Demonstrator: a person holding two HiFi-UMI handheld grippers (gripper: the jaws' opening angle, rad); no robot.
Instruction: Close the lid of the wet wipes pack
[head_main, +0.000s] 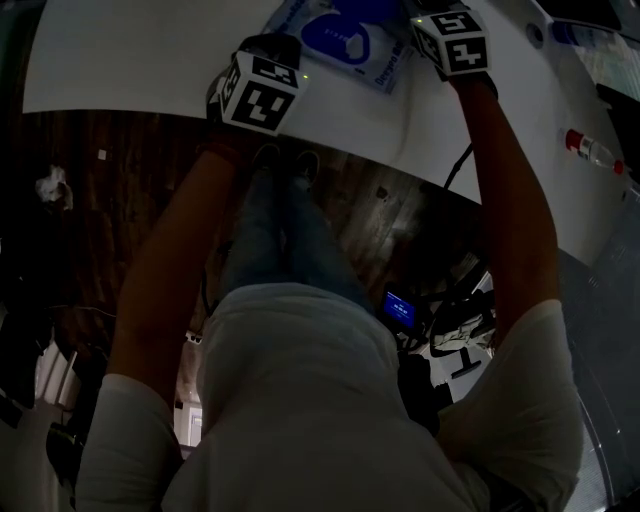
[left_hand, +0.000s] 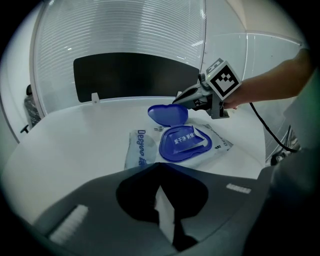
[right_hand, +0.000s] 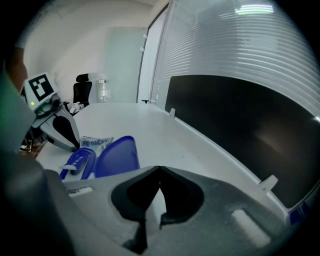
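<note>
The wet wipes pack (left_hand: 180, 142) lies flat on the white table (left_hand: 75, 140), its round blue lid (left_hand: 168, 114) standing open and upright at the far side. My right gripper (left_hand: 180, 99) comes in from the right with its jaws together, the tip at the lid's upper back edge. In its own view the lid (right_hand: 117, 156) stands just left of the right gripper (right_hand: 160, 169). My left gripper (left_hand: 159, 165) is shut on nothing, a short way in front of the pack. In the dim head view the pack (head_main: 345, 35) lies between both marker cubes.
A black screen (left_hand: 135, 75) stands along the table's far edge before a ribbed wall. A red-capped bottle (head_main: 592, 150) lies at the table's right side. An office chair (right_hand: 82, 91) stands beyond the table end. The table's near edge (head_main: 330, 140) runs by the person's legs.
</note>
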